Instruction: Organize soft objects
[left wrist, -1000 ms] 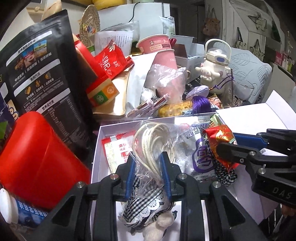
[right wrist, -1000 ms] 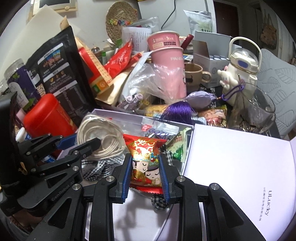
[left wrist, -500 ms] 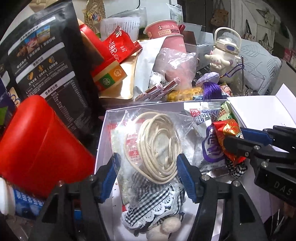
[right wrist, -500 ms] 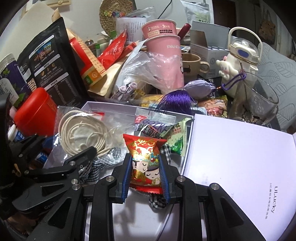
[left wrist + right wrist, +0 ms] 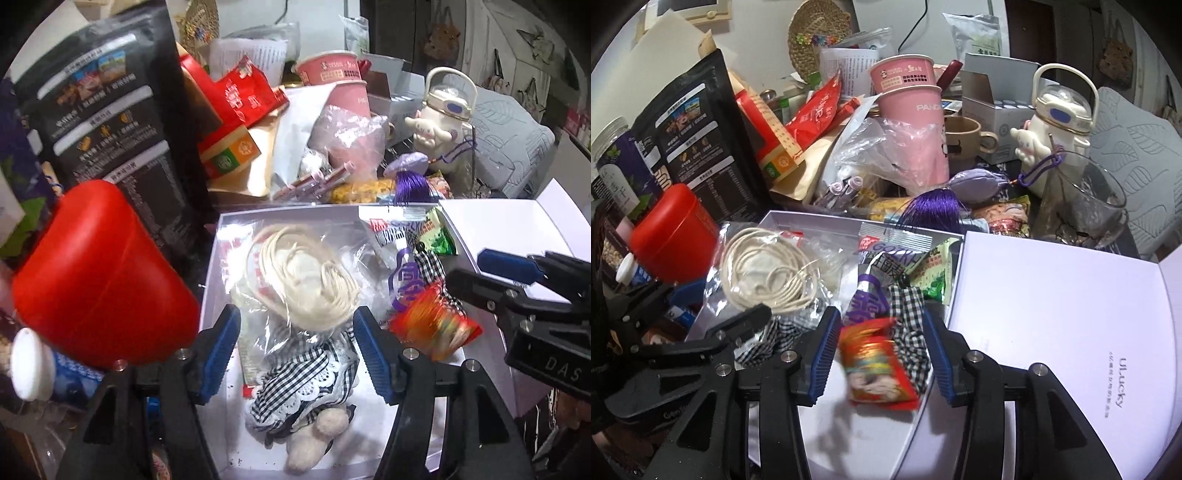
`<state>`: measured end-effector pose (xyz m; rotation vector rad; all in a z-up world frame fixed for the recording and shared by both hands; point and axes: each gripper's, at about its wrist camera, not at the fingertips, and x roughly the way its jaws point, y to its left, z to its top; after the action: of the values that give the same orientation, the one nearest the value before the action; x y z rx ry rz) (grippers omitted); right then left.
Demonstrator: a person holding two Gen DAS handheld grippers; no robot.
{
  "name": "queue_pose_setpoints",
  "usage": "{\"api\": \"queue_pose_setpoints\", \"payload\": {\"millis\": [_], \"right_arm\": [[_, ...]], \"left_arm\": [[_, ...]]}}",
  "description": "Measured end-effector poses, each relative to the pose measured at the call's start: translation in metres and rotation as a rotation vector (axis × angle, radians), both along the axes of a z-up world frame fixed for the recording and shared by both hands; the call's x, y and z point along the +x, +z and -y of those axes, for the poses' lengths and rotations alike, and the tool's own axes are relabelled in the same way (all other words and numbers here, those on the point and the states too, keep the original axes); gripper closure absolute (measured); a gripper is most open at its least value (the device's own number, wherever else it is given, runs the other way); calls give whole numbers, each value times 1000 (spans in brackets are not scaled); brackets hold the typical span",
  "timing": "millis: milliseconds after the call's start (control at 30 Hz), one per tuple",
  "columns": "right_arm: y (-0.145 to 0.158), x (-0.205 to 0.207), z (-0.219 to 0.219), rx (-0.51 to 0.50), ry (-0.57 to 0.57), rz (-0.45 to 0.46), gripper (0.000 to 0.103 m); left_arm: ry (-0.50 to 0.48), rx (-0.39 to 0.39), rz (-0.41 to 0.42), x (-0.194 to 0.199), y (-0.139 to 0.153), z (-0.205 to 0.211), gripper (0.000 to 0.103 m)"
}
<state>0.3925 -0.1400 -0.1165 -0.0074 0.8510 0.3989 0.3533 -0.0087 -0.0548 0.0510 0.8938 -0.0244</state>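
A white open box [image 5: 221,258] holds a clear bag of coiled cream cord [image 5: 310,288], a plush doll in a checked dress [image 5: 306,391] and snack packets. My left gripper [image 5: 297,347] is open above the cord bag and doll, touching neither. My right gripper [image 5: 881,352] is open. A red snack packet [image 5: 877,369] lies blurred between its fingers, loose over the box; it also shows in the left wrist view [image 5: 432,328]. The cord bag [image 5: 768,273] shows at left in the right wrist view.
A red canister [image 5: 96,280] stands left of the box, a black pouch [image 5: 110,122] behind it. The box's white lid [image 5: 1052,317] lies open to the right. Pink cups [image 5: 908,107], a white bottle [image 5: 1060,122], a glass cup [image 5: 1082,199] and a purple tassel [image 5: 931,210] crowd the back.
Both grippers have opened. The left let go of the cord bag, which now rests in the box. The right released the red snack packet, which is dropping.
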Motion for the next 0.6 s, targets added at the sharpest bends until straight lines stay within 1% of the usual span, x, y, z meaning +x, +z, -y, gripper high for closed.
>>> {"api": "queue_pose_setpoints", "payload": {"millis": [133,267,400,600], "right_arm": [[5,-8,3,-9,-9,3,57],[16,-18,5,-17,-9,23,57],[34,-29,6,-15,-10,58,57],[64,-48,8,-16,-13,128,57]], "left_arm": [[-2,-27,21,-4,11,1,40],[-7,-16,52,-10,27,4,40],[-20,-33,81,-17,44,4,40],[-24,-18,158,-33,74,6,40]]}}
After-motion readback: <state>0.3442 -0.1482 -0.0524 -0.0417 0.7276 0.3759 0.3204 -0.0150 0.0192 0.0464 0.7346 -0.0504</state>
